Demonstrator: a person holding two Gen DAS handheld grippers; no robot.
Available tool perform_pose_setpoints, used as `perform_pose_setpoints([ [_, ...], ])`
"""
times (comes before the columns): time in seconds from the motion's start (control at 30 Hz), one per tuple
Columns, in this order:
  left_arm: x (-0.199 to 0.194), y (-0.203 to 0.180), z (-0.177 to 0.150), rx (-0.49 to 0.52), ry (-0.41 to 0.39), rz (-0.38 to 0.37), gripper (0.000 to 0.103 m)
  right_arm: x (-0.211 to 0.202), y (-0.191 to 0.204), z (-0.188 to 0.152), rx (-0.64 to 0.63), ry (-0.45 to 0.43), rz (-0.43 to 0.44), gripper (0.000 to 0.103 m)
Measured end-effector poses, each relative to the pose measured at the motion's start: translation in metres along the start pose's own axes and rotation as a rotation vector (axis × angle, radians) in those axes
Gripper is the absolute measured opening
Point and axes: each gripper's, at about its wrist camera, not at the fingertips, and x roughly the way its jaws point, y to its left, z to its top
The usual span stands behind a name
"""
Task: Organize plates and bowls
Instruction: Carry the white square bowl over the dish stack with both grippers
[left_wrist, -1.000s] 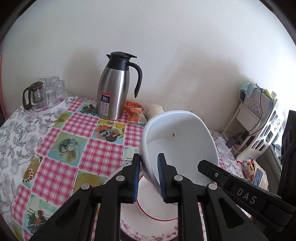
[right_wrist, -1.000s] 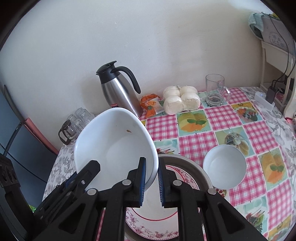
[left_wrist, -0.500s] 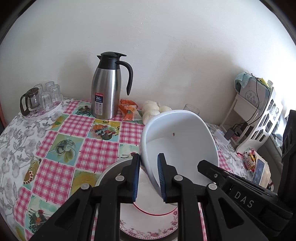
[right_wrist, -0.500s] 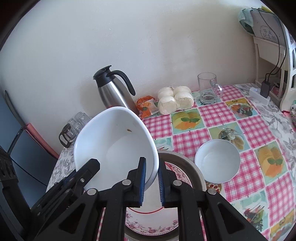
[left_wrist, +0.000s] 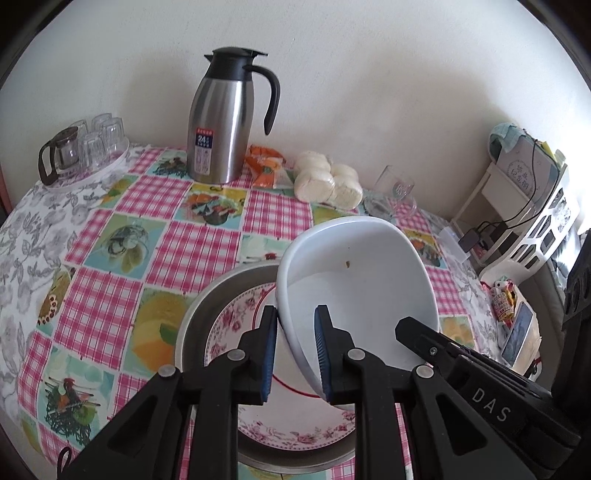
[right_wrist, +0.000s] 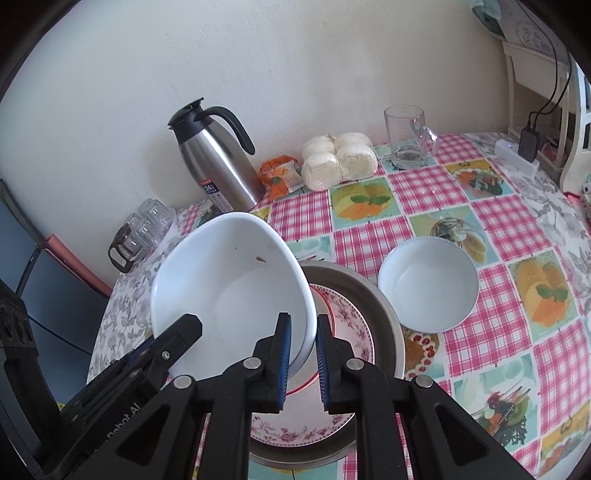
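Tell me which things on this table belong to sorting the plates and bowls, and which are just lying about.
Part of the job: large white bowl, clamped by left gripper and right gripper; floral plate in metal basin; small white bowl.

Lying about: steel jug, steamed buns, orange packet, glass mug, tray of glasses.

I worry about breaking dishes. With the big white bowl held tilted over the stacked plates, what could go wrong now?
1. The left gripper and right gripper each pinch only the thin rim of the large white bowl; it might slip and fall on the floral plate.
2. Tilted as it is, its lower edge may strike the plate first.
3. The small white bowl stands close beside the metal dish and could be knocked.
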Motion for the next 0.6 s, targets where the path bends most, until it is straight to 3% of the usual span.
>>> perform_pose_setpoints([
  [0.6, 0.014, 0.009, -0.001, -0.037, 0.075, 0.005, 0.022, 0.013, 0.002, -0.007, -0.004, 0.064, -0.008, 0.018],
])
